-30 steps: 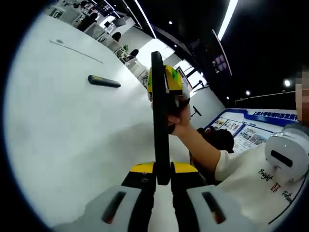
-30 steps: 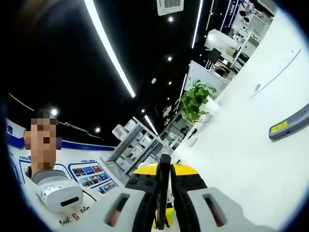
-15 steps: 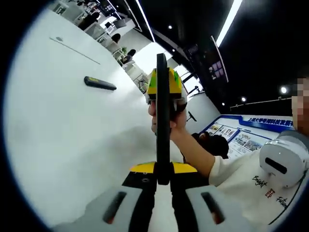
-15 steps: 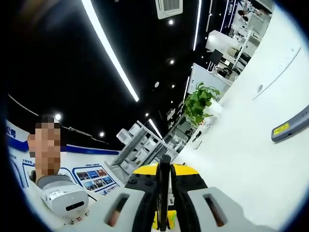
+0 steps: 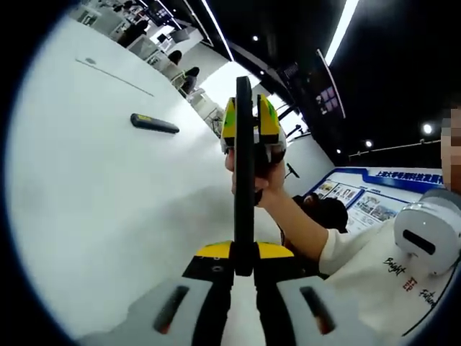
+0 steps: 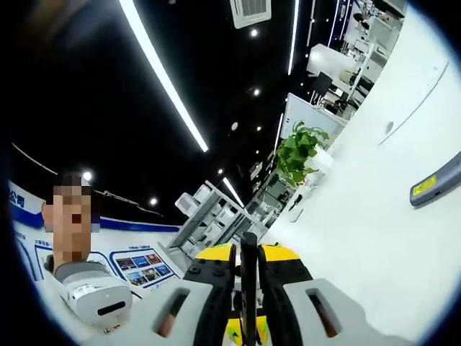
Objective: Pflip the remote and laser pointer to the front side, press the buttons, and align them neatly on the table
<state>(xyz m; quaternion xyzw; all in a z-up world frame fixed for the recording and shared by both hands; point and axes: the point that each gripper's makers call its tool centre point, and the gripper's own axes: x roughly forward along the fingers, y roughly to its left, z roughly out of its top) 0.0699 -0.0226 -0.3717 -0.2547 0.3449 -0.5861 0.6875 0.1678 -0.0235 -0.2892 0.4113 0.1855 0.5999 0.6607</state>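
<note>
— What's the left gripper view showing?

— The left gripper (image 5: 243,261) has its jaws closed on the near end of the black remote (image 5: 243,173), held edge-on and pointing straight ahead. The right gripper (image 5: 250,133), in the person's hand (image 5: 261,176), clamps its far end. The laser pointer (image 5: 154,122) lies on the white table (image 5: 101,194), well off to the left.

— And the right gripper view?

— The right gripper (image 6: 248,254) is pinched on the remote's (image 6: 249,288) thin edge. The laser pointer (image 6: 436,184) rests on the table (image 6: 360,231), far right.
</note>
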